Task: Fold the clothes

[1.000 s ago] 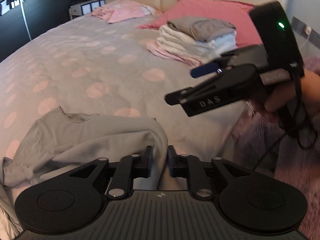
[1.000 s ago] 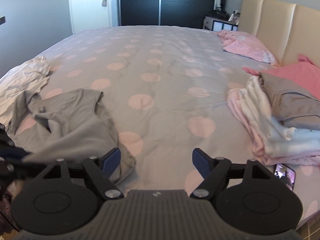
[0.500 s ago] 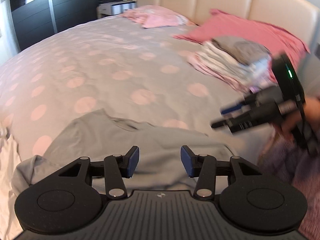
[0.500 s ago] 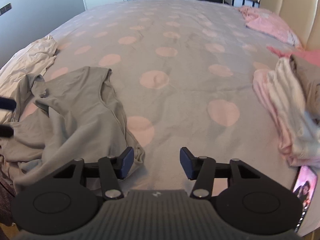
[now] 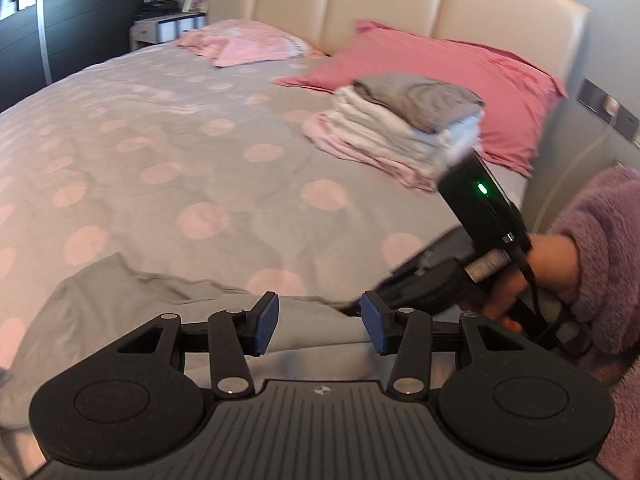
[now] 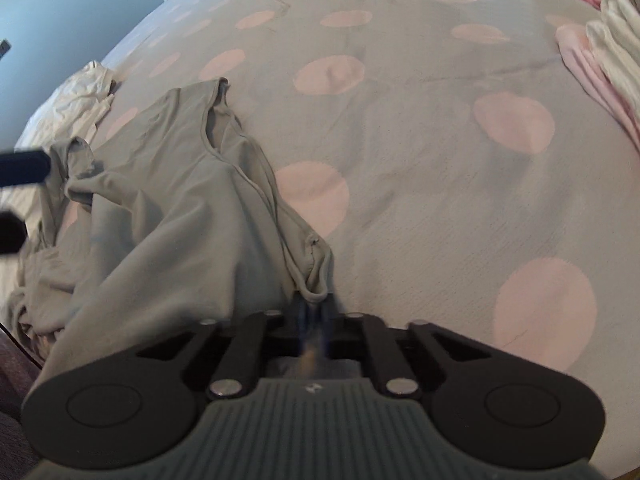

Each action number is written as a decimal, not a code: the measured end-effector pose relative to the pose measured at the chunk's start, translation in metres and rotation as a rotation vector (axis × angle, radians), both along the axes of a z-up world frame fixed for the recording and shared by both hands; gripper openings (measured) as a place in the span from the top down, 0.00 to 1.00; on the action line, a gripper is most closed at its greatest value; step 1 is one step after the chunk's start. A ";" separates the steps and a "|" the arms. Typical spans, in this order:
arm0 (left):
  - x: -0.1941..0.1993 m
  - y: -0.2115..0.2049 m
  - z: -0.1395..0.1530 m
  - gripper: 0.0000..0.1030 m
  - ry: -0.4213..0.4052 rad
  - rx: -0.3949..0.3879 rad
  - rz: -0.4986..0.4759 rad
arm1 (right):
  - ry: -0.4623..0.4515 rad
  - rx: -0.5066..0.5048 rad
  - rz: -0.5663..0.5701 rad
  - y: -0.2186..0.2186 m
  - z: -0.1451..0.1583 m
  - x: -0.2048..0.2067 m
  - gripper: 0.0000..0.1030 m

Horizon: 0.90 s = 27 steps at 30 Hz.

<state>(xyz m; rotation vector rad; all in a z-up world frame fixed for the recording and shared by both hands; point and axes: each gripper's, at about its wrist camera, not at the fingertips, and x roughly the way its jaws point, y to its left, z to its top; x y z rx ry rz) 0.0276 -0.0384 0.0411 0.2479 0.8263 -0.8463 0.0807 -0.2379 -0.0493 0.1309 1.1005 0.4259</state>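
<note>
A grey shirt [image 6: 180, 208] lies crumpled near the front edge of the polka-dot bed [image 6: 400, 80]. My right gripper [image 6: 314, 312] is shut on the shirt's hem at its right corner, and the cloth bunches between the pads. In the left wrist view, the shirt [image 5: 140, 312] spreads under my left gripper [image 5: 320, 320]. That gripper is open and nothing is pinched between its blue pads. The right gripper's black housing [image 5: 480, 208] angles down onto the shirt just to the right. The left gripper's fingers [image 6: 24, 166] show at the left edge of the right wrist view.
A stack of folded clothes [image 5: 408, 128] sits by a pink pillow [image 5: 480, 80] near the headboard [image 5: 360, 0]. A pink garment [image 5: 248, 44] lies at the far corner. White cloth [image 6: 80, 96] is heaped left of the shirt. A hand in a purple fuzzy sleeve [image 5: 600, 248] holds the right gripper.
My left gripper let go of the shirt, opened and shifted sideways. My right gripper dropped to the shirt's right corner and shut on the hem.
</note>
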 end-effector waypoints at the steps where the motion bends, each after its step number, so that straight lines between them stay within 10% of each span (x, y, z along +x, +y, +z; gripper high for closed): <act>1: -0.003 -0.004 -0.002 0.58 0.008 0.002 -0.025 | 0.000 0.015 -0.004 -0.002 0.002 -0.001 0.95; 12: -0.030 0.000 -0.016 0.57 0.016 0.091 -0.032 | -0.080 0.239 0.059 0.013 0.061 -0.010 0.96; 27: -0.051 0.106 -0.018 0.56 0.026 0.223 0.456 | -0.017 0.378 0.386 0.126 0.076 -0.042 0.96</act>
